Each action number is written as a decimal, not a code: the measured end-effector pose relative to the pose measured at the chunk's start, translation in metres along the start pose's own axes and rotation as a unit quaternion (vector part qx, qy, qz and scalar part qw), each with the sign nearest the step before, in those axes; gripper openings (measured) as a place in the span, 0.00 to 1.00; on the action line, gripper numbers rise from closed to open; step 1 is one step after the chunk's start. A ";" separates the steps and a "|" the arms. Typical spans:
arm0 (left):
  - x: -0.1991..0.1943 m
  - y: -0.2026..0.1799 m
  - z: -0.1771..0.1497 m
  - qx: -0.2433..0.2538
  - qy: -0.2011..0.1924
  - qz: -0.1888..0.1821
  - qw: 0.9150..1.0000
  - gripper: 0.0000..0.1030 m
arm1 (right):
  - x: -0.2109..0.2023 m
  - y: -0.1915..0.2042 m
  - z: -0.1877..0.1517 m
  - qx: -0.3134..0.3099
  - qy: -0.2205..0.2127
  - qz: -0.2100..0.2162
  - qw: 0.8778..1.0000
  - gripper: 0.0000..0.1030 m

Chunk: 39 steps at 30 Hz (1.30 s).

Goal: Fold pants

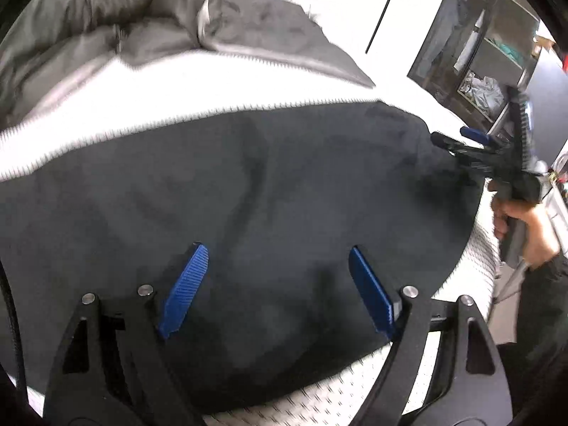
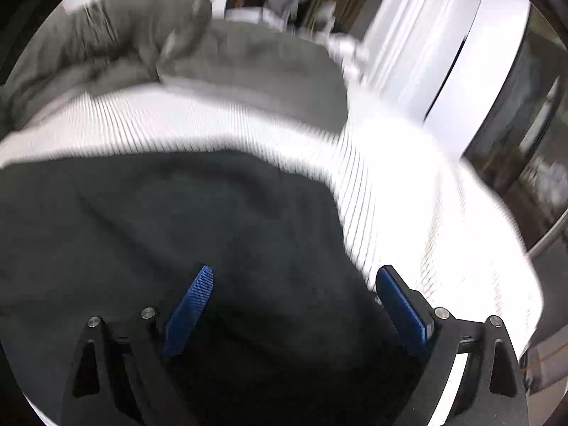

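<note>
Parted left claw (image 1: 278,289) over pants (image 1: 248,195) lying crosswise

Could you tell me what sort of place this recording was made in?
Most likely a bedroom: dark pants lie on a white ribbed bed cover, a grey duvet is bunched behind, and a glass-fronted cabinet holds clothes.

White ribbed bed cover (image 1: 149,106), brightly lit, grey duvet (image 1: 106,28) bunched at far side, white wall panel (image 1: 358,7) behind, glass-fronted shelf unit (image 1: 490,53) at right (contents blurred), dark doorway beyond.
</note>
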State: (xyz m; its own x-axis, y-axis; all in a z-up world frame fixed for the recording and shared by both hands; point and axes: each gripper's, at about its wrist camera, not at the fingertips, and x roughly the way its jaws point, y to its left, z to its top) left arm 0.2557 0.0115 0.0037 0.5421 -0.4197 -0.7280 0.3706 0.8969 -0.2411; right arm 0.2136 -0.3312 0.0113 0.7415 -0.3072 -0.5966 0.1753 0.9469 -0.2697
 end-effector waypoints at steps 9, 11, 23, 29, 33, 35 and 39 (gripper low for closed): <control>0.039 0.044 0.006 -0.048 0.053 0.016 0.997 0.79 | 0.062 0.163 0.018 -0.147 0.097 0.186 0.967 0.91; 0.038 0.049 0.002 -0.043 0.050 0.011 0.998 0.79 | 0.075 0.142 0.019 -0.133 0.101 0.171 0.971 0.91; 0.013 0.050 0.028 -0.038 0.026 0.013 0.999 0.79 | 0.051 0.049 0.043 -0.020 0.034 -0.029 0.999 0.93; 0.070 0.087 0.047 -0.083 0.047 0.041 0.995 0.83 | 0.075 0.187 0.088 -0.091 0.045 0.185 0.978 0.93; 0.070 0.094 0.042 -0.071 0.043 0.033 0.996 0.81 | 0.130 0.217 0.069 -0.127 0.107 0.188 0.968 0.90; 0.069 0.098 0.038 -0.070 0.042 0.033 0.996 0.81 | 0.138 0.182 0.069 -0.097 0.107 0.168 0.975 0.90; 0.069 0.104 0.036 -0.083 0.036 0.023 0.996 0.81 | 0.162 0.070 0.060 -0.015 0.136 0.022 0.990 0.91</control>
State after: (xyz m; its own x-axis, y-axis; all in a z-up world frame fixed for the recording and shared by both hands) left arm 0.3586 0.0709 -0.0483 0.4977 -0.3727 -0.7832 0.2138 0.9278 -0.3056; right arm 0.3848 -0.3094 -0.0593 0.5455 -0.2846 -0.7883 0.1248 0.9577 -0.2594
